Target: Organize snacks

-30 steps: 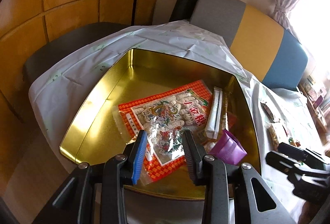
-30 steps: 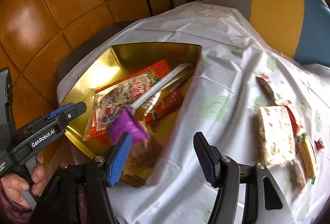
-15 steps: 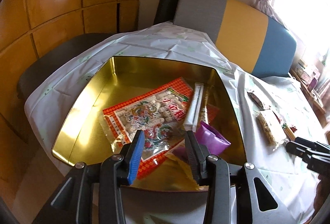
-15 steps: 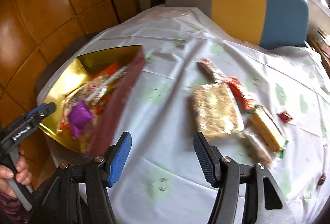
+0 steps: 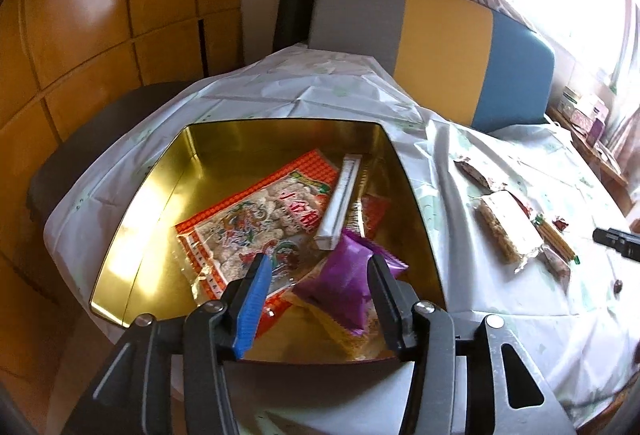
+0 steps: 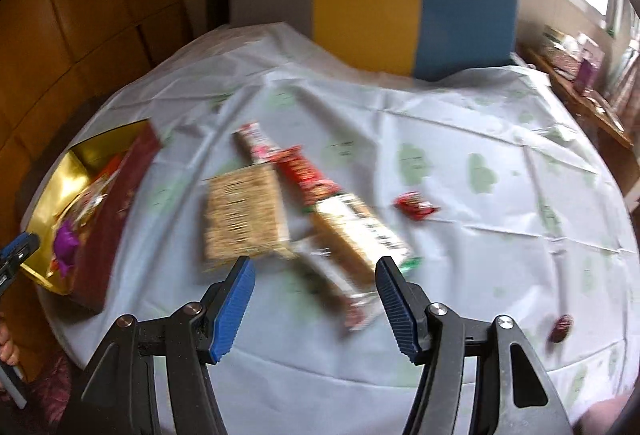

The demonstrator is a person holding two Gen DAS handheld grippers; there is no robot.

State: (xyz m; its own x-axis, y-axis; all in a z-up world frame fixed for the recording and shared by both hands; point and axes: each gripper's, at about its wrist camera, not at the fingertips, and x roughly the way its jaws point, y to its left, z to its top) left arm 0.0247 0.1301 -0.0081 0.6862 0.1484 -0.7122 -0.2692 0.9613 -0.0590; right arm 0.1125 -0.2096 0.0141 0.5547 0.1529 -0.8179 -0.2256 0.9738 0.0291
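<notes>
The cluster of snack packets point(image 6: 304, 219) is seen just ahead of the right gripper point(image 6: 314, 285), long axes slanting. Its jaws are spread, nothing held. The left gripper point(image 5: 318, 287), opened further just now, is kept unclamped over the gold tin point(image 5: 132, 219).

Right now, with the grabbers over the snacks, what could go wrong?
The purple packet sits propped on other snacks near the gold tin's front wall; it might slide out if bumped by the left gripper, whose jaws have just been opening. The snacks on the tablecloth overlap under the open right gripper, so it might grab two at once.
</notes>
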